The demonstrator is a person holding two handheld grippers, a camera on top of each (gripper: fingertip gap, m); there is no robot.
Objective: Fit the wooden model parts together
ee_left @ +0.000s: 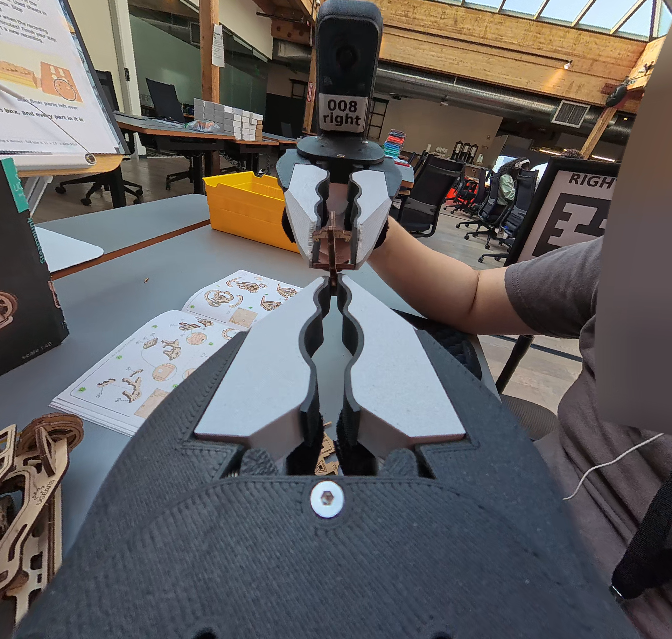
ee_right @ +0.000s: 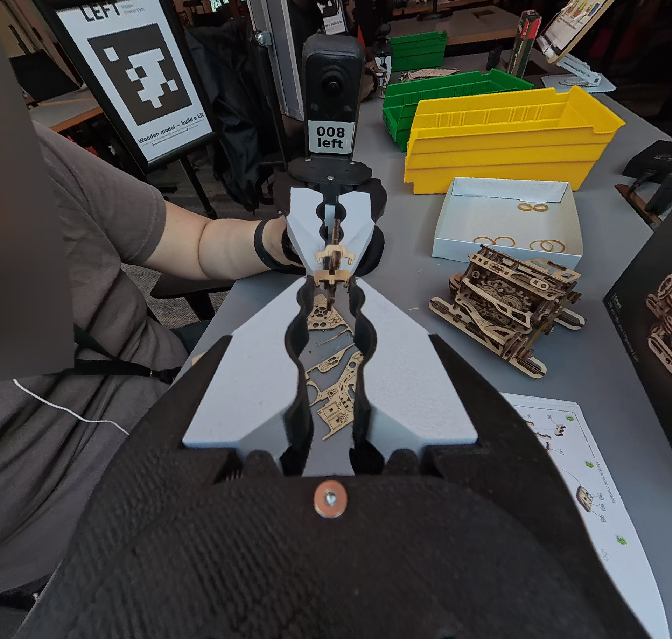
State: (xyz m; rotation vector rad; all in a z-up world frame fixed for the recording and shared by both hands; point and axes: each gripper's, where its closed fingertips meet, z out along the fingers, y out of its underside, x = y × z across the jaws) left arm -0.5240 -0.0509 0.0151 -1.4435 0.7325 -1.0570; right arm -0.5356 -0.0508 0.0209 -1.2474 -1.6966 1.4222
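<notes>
My two grippers meet tip to tip above the grey table [ee_right: 400, 287]. My left gripper [ee_left: 331, 280] is shut on the end of a thin wooden strip [ee_left: 332, 229]; it also shows in the right wrist view [ee_right: 332, 254] with the strip [ee_right: 335, 229] between its fingers. My right gripper [ee_right: 331, 282] is shut on a small pale wooden cross piece [ee_right: 330, 278] that sits on the strip. A second cross piece [ee_right: 334, 257] sits on the strip just beyond it. The right gripper also shows in the left wrist view [ee_left: 332, 258].
A part-built wooden model [ee_right: 509, 305] stands to the right. A cut-out parts sheet [ee_right: 332, 378] lies under my right gripper. There are also an open instruction booklet [ee_left: 174, 349], yellow bin [ee_right: 509, 141], green bins [ee_right: 436, 94], white box with rubber bands [ee_right: 509, 218] and black kit box [ee_left: 25, 276]. The tips of both grippers are at nearly the same place. From either gripper's tips it is about 20 cm to the part-built wooden model [ee_right: 509, 305].
</notes>
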